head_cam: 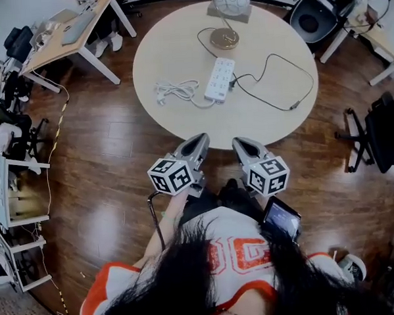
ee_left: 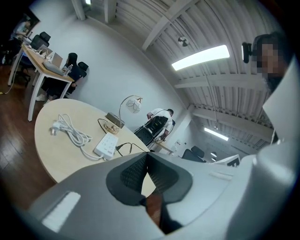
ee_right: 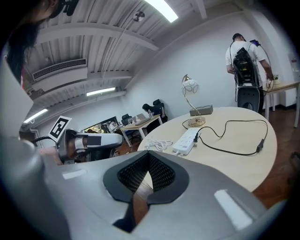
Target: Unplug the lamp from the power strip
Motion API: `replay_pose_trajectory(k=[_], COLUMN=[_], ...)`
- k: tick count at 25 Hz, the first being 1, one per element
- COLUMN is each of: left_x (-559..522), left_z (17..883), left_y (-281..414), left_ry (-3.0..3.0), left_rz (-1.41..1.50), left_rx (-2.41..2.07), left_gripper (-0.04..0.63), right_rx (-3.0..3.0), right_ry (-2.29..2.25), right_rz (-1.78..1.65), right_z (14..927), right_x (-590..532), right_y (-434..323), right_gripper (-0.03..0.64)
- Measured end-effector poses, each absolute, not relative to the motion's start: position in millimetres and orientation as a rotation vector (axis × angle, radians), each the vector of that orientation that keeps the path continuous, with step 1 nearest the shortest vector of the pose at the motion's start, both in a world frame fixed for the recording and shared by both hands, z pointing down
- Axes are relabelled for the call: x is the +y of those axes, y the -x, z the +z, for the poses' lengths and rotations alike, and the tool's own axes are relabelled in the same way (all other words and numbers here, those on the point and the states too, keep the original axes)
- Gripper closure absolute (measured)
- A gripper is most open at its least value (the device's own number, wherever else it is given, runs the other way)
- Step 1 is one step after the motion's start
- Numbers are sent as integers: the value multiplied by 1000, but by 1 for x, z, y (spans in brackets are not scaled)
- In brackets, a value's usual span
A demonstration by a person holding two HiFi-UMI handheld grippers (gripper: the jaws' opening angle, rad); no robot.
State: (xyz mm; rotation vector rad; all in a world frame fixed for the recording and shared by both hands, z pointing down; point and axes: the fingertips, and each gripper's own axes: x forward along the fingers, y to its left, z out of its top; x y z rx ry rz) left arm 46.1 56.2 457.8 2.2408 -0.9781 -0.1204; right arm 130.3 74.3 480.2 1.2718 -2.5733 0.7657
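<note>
A white power strip point(head_cam: 220, 78) lies mid-table on the round beige table point(head_cam: 170, 30), its white cord point(head_cam: 176, 90) coiled to its left. The lamp point(head_cam: 225, 37) stands behind it on a brass base. The lamp's black cord point(head_cam: 279, 58) loops right, and its plug point(head_cam: 234, 82) sits in the strip's right side. My left gripper point(head_cam: 199, 141) and right gripper point(head_cam: 241, 143) are held side by side at the table's near edge, both shut and empty. The left gripper view shows the power strip point(ee_left: 107, 145) far ahead of the left gripper point(ee_left: 146, 154). The right gripper view shows the power strip point(ee_right: 186, 139) and lamp point(ee_right: 191, 89) beyond the right gripper point(ee_right: 149, 153).
Wooden floor surrounds the table. A desk point(head_cam: 72, 32) stands at the back left, black chairs point(head_cam: 380, 131) at the right and a chair point(head_cam: 311, 19) behind the table. A person point(ee_right: 243, 61) stands at a far desk. A small screen point(head_cam: 282, 218) hangs by my right side.
</note>
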Motion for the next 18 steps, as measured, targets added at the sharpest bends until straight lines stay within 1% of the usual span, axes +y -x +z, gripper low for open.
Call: replay_pose_trajectory(k=[10, 18], left_x=[68, 69], left_z=[459, 460], left_y=[-7, 2], left_ry=[-2254, -2270], left_rz=[-125, -117], left_rx=[-919, -868], left_gripper=[595, 595], right_rx=[-2546, -2510], right_ry=[-1316, -1372], right_rz=[760, 780], right_z=[477, 480], right_x=[87, 97], right_y=[-89, -79], right_gripper=[617, 617])
